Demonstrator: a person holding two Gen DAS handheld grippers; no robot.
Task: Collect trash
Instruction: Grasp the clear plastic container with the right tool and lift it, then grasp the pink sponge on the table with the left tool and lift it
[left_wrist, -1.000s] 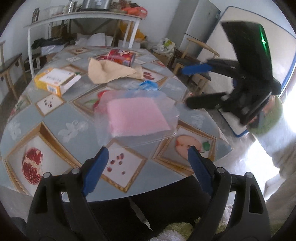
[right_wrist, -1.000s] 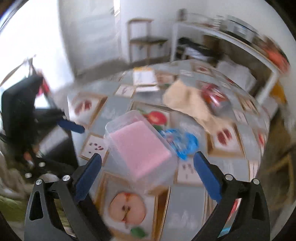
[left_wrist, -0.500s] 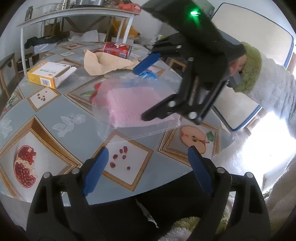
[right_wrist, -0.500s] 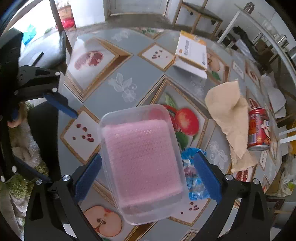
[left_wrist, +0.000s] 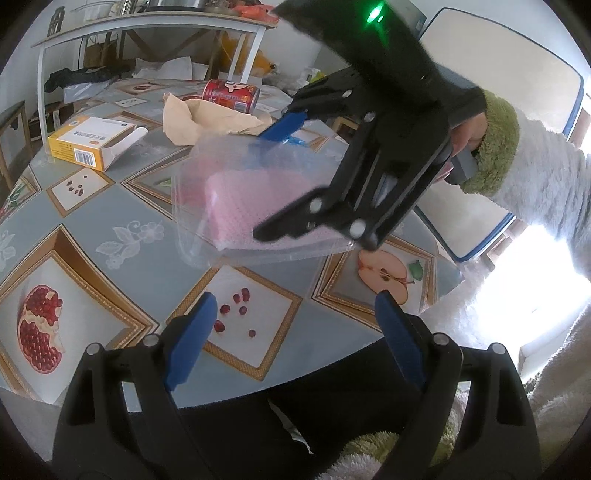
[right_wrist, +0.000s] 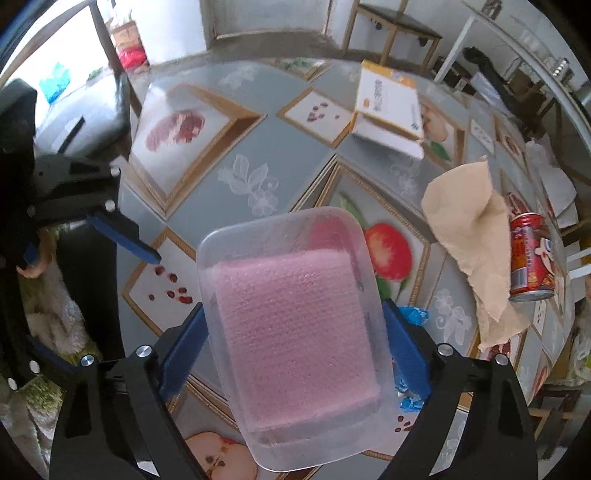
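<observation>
the desk (right_wrist: 280, 155) carries all the litter i can see, so by my reckoning the collecting has hardly begun; no bin or bag shows anywhere. largest is the clear plastic tray (right_wrist: 295, 332), lying near the desk's near edge, with a pink padded sheet (right_wrist: 295, 325) lying flat inside it and nothing else in it. the right gripper (right_wrist: 295, 343) is down over it with a blue finger on either long side, jaws closing in, though i can't tell whether the pads press the walls yet. next the crumpled brown paper (right_wrist: 476, 236) toward the far side, the orange-and-white carton (right_wrist: 391, 107) with its end flap open and whatever is inside it hidden, the red can (right_wrist: 528, 258) on its side touching the paper, and a blue wrapper (right_wrist: 413, 317) just beside the tray. the left gripper (left_wrist: 295, 332) hangs at the near edge, jaws released and empty.
</observation>
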